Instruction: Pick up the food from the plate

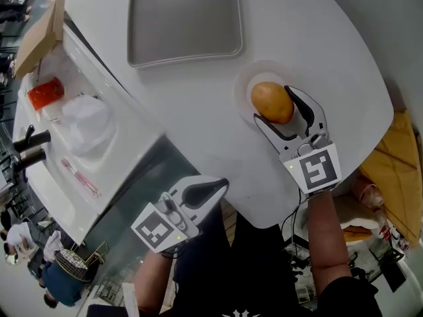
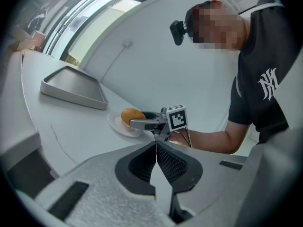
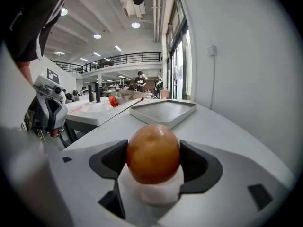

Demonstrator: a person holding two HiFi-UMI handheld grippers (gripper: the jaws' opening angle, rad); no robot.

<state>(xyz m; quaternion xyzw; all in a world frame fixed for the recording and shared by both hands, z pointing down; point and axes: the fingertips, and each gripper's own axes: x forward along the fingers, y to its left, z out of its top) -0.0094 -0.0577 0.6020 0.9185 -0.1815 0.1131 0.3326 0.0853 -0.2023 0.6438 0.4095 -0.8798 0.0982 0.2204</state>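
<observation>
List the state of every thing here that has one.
right tool, shut on the food.
left tool, shut, empty.
food, resting on the plate.
plate, flat on the table.
tray, empty where visible.

**Gloss on the food, matt nearly everywhere else**

The food (image 1: 271, 102) had a smooth, shiny orange-brown skin with a bright highlight on top. Its plate (image 1: 242, 88) looked like glazed white ware, and the table (image 1: 198, 117) was a smooth white top with a faint sheen. The tray (image 1: 185, 18) was dull grey, metal by the look of it. The left gripper (image 2: 156, 148) and right gripper (image 3: 153, 159) were matt grey plastic, finely grainy, with ribbed black pads (image 2: 173, 162).
</observation>
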